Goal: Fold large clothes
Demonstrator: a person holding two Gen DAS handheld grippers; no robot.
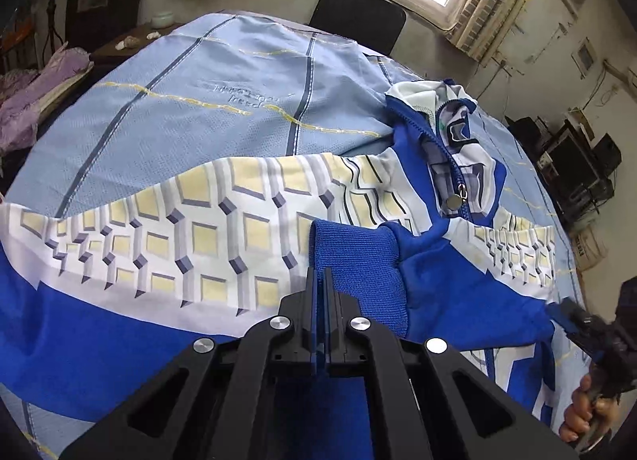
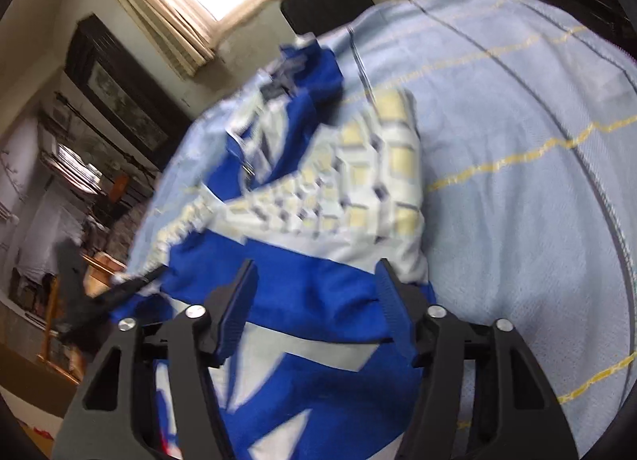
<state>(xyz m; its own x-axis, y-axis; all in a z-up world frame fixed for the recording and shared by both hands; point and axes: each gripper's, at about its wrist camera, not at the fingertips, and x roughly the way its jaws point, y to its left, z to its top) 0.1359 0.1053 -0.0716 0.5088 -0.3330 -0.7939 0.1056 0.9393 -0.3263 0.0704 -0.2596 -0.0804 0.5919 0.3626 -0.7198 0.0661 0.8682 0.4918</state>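
- Jacket, a blue zip-up with a white-and-yellow block print, lay spread across a table draped in a light blue sheet, one sleeve stretched out flat and its collar bunched toward the far side.
- Left gripper had its fingers together, clamped on blue fabric beside the ribbed cuff.
- Right gripper had its fingers apart, straddling a blue fold of the body near the hem; the blur hid whether the pads touched the cloth, and nothing looked pinched.
- Fabric looked thin, smooth and light, probably a slick synthetic: soft and floppy, with no stiffness of its own, so it would likely sag and trail from whichever point was lifted.
- Cuff seemed the safest place to hold: thicker, ribbed knit, less likely to slide out of the pads than the smooth panels.
- Hem or a side seam seemed the best hold for the right gripper, where the layers doubled up.
- Zipper with its round metal pull was the one hard part; folding across it might leave a ridge, so I would keep the grips off it.
- Sheet was loose as well, and a deep pinch could catch it together with the jacket.
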